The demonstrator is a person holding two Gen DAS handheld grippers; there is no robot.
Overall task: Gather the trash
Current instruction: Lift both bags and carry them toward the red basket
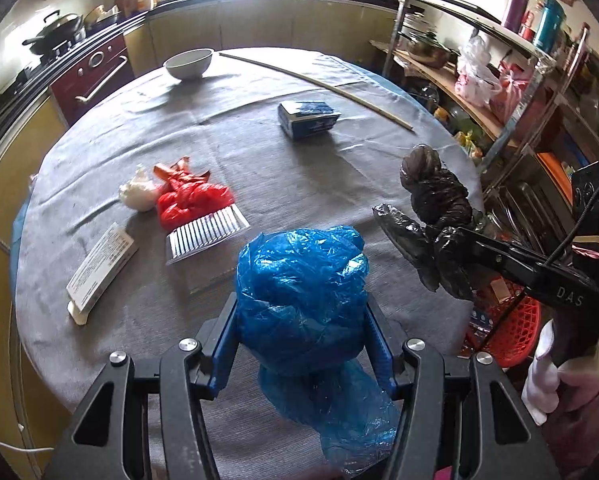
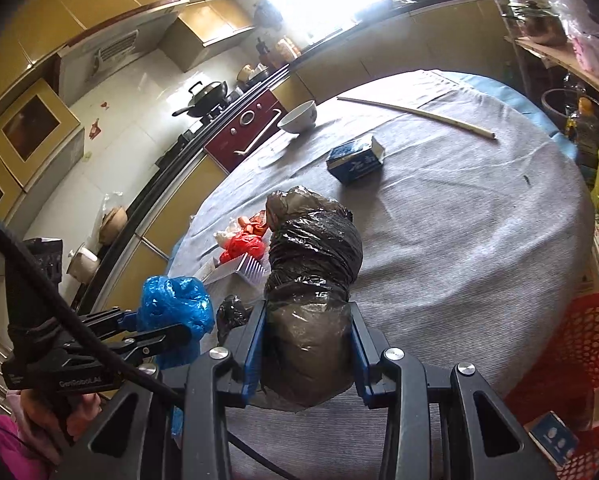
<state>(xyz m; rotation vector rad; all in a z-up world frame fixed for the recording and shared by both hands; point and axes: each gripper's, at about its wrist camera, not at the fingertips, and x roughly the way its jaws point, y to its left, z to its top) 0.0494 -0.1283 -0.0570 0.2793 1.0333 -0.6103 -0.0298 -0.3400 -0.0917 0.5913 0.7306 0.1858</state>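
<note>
Blue plastic, crumpled into a ball, is clamped between the fingers of the left gripper, with a loose tail of film hanging below the jaws. A knotted black bag is pinched in the right gripper, whose jaws are drawn in close on it. Both bundles are held clear of the grey tablecloth, above the near edge of the round table.

The step in hand is judged to be transport: two pieces of trash are secured and are to be carried to the red mesh basket, which is seen beside the table on the right and already holds a small carton.

Further trash is left on the cloth: a red bag touching a white wad, a ridged foil tray, a flat printed box and a blue carton. A bowl and a long stick lie at the far side.

The next move calls for each gripper to be brought over the basket opening before its jaws are released.
</note>
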